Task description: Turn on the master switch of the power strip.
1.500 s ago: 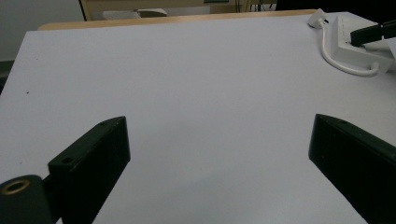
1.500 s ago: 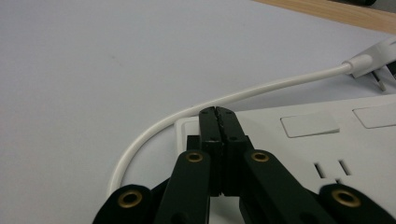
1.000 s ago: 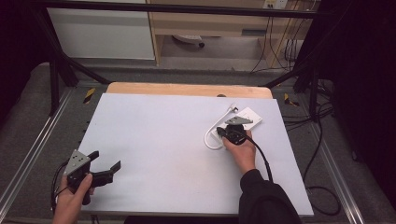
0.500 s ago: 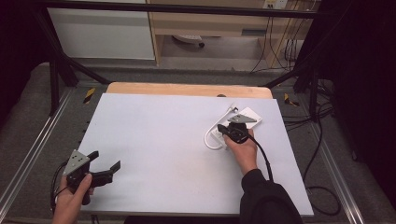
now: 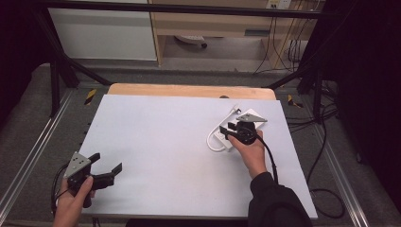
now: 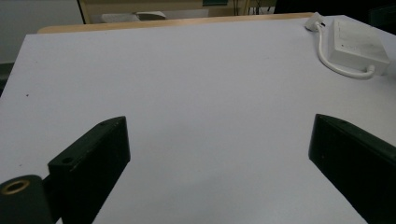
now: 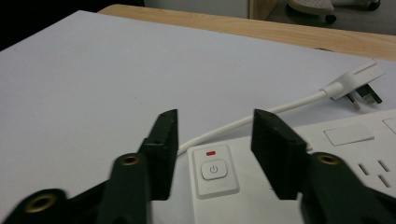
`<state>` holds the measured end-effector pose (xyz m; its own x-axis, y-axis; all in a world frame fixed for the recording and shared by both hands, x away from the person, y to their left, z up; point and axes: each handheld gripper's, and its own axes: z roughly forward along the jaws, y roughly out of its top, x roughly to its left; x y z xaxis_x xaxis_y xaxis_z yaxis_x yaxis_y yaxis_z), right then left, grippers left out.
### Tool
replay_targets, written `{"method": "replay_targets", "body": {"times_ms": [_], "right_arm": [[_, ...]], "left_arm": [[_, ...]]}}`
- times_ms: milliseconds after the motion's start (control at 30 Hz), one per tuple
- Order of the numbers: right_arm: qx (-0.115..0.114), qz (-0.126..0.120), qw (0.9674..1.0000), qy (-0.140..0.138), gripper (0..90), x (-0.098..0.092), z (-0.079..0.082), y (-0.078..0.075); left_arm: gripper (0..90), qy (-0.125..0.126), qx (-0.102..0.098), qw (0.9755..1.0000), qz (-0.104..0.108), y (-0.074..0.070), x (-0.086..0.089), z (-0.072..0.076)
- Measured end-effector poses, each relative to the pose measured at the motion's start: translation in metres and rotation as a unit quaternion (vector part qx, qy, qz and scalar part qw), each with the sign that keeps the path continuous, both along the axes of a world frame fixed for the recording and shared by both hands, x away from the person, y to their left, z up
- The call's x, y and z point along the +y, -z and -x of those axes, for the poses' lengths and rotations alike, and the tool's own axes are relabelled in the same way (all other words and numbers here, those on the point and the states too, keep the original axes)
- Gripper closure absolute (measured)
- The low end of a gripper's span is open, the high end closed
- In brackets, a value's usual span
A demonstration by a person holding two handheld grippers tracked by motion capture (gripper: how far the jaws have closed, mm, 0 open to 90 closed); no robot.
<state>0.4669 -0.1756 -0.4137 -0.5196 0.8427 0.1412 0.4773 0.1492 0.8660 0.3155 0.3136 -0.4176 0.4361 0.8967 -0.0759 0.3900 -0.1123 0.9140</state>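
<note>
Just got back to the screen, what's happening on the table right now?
A person works a white power strip on the table's right side with the right gripper. Its jaws have just been opening and now stand apart over the strip's end, with the power button below the gap; nothing is gripped. The strip's cord loops to its plug, lying unplugged on the white table. The left gripper sits open near the front left corner, holding nothing.

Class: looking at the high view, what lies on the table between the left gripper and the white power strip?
Nothing: between the left gripper and the white plastic power strip, the pale grey table is bare in the high view.
</note>
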Motion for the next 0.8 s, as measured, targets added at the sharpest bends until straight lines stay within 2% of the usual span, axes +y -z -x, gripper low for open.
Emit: {"method": "replay_targets", "body": {"times_ms": [100, 167, 367, 533, 800], "right_arm": [[0.007, -0.006, 0.9999, 0.009, 31.9, -0.002, 0.000, -0.003], [0.011, -0.007, 0.9999, 0.011, 24.1, -0.003, 0.000, -0.005], [0.001, -0.006, 0.9999, 0.016, 10.3, -0.006, 0.004, -0.012], [-0.003, -0.011, 0.9999, 0.005, 7.2, -0.007, 0.010, -0.020], [-0.018, -0.010, 0.9997, 0.012, 7.3, -0.012, 0.020, -0.032]], "left_arm": [[5.3, 0.000, 0.000, 1.0000, 0.002, 0.000, 0.000, 0.000], [5.3, 0.000, 0.000, 1.0000, 0.003, 0.000, 0.001, 0.000], [5.3, 0.000, 0.000, 1.0000, 0.008, 0.000, 0.001, 0.000], [5.3, -0.002, -0.002, 1.0000, 0.008, -0.001, 0.002, 0.001], [5.3, -0.002, 0.000, 1.0000, 0.009, -0.001, 0.001, 0.001]]}}
